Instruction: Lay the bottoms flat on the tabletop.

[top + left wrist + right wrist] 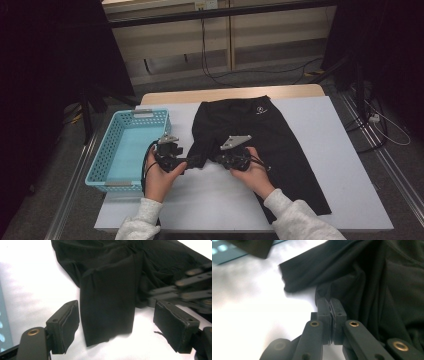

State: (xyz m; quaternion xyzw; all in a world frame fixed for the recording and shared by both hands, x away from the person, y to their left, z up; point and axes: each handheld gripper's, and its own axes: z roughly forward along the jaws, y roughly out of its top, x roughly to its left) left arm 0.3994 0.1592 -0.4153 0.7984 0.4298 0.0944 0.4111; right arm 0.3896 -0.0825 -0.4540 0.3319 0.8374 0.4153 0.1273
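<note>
A black garment lies spread on the white table cover, with a small white logo near its far end. One narrow flap of it points toward me. My left gripper is open, and that flap lies between its two pads without touching them. My right gripper is just to the right of it, shut, its pads pinching a fold at the garment's edge. The right gripper's arms show blurred in the left gripper view.
A light blue plastic basket stands at the table's left side, close to my left hand. Bare white table cover lies in front of the garment and to its right. Beyond the table's far edge are cables on the floor.
</note>
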